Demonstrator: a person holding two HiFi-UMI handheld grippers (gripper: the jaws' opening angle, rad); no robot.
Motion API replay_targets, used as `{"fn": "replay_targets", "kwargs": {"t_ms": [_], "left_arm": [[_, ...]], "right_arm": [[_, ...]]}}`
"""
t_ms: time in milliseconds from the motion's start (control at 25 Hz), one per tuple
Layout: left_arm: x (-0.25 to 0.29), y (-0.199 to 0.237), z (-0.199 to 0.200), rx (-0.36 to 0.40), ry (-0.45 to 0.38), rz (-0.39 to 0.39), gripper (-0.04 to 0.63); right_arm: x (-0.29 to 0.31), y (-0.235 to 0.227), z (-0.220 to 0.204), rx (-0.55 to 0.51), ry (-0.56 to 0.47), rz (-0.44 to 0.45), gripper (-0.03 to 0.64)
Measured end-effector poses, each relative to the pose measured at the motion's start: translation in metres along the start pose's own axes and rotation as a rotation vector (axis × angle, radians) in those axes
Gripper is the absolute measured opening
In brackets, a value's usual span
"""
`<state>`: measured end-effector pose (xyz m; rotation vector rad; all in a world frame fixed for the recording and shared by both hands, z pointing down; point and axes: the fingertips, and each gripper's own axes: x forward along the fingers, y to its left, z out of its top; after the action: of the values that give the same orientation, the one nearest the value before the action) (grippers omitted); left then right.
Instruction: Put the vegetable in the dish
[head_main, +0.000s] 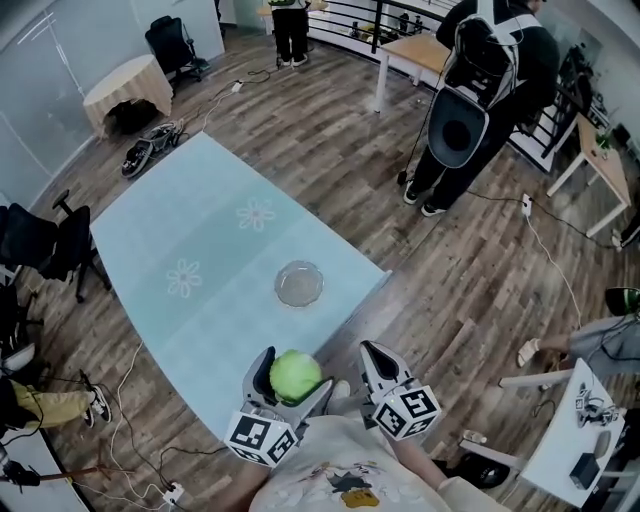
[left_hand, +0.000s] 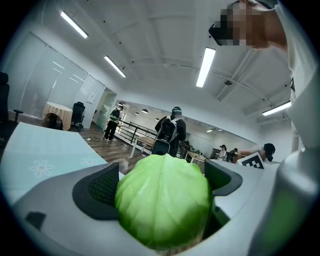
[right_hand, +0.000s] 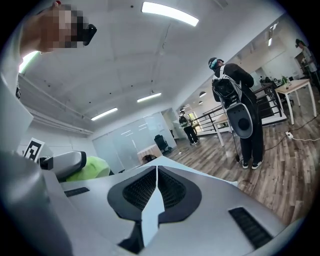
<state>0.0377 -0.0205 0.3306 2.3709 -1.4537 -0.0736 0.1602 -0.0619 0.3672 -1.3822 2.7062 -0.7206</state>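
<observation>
A round green cabbage sits between the jaws of my left gripper, which is shut on it and held close to my chest at the table's near corner. In the left gripper view the cabbage fills the gap between the two dark pads. A clear glass dish stands on the pale blue table, ahead of the grippers. My right gripper is beside the left one, with its jaws pressed together and nothing in them; in its own view the right gripper shows the cabbage at its left.
The table has flower prints and stands on a wooden floor. A person with a backpack stands at the far right, another person farther back. Office chairs stand left of the table, cables lie on the floor, white desks at right.
</observation>
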Motion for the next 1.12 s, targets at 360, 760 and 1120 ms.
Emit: {"fn": "replay_targets", "kwargs": {"t_ms": [360, 760, 1120], "left_arm": [[0.034, 0.006, 0.001, 0.007, -0.002, 0.09, 0.545], [0.053, 0.04, -0.002, -0.001, 0.016, 0.109, 0.545], [0.085, 0.081, -0.012, -0.004, 0.073, 0.109, 0.545]], "right_arm": [[0.021, -0.028, 0.018, -0.018, 0.022, 0.057, 0.029], [0.056, -0.013, 0.006, -0.021, 0.073, 0.104, 0.029], [0.095, -0.023, -0.005, -0.021, 0.142, 0.098, 0.029]]}}
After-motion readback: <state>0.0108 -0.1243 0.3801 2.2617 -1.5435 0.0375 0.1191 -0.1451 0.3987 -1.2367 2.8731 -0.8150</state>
